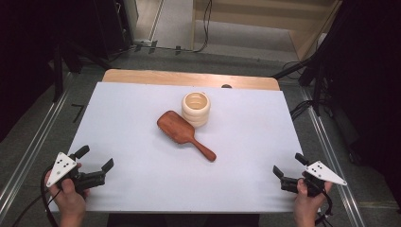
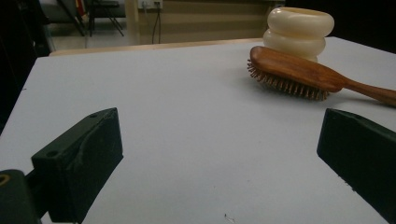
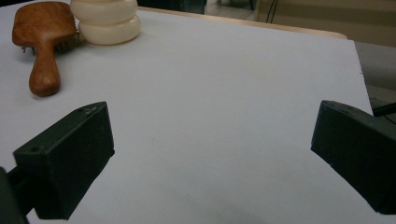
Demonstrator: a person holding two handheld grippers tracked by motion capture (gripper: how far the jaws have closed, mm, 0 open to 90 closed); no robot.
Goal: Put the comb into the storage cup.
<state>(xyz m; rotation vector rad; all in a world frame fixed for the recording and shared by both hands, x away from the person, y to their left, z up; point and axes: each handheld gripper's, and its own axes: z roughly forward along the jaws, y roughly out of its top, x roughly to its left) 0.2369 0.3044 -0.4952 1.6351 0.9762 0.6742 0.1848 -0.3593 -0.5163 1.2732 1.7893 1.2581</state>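
Observation:
A brown wooden hairbrush (image 1: 185,134) lies bristles down in the middle of the white table top (image 1: 132,189), its handle pointing toward the near right. A cream ribbed cup (image 1: 196,108) stands upright just behind the brush head, touching or nearly touching it. My left gripper (image 1: 97,158) rests at the near left corner, open and empty. At the near right corner my right gripper (image 1: 289,165) is open too, nothing between its jaws. From the left gripper view the hairbrush (image 2: 299,72) and cup (image 2: 299,32) sit far ahead to the right; the right gripper view has the hairbrush (image 3: 44,44) and cup (image 3: 106,18) at upper left.
The white sheet covers a wooden table whose far edge (image 1: 189,78) shows bare. Metal rails (image 1: 28,151) run along both sides on the floor. Cables and dark stands (image 1: 307,71) crowd the far corners.

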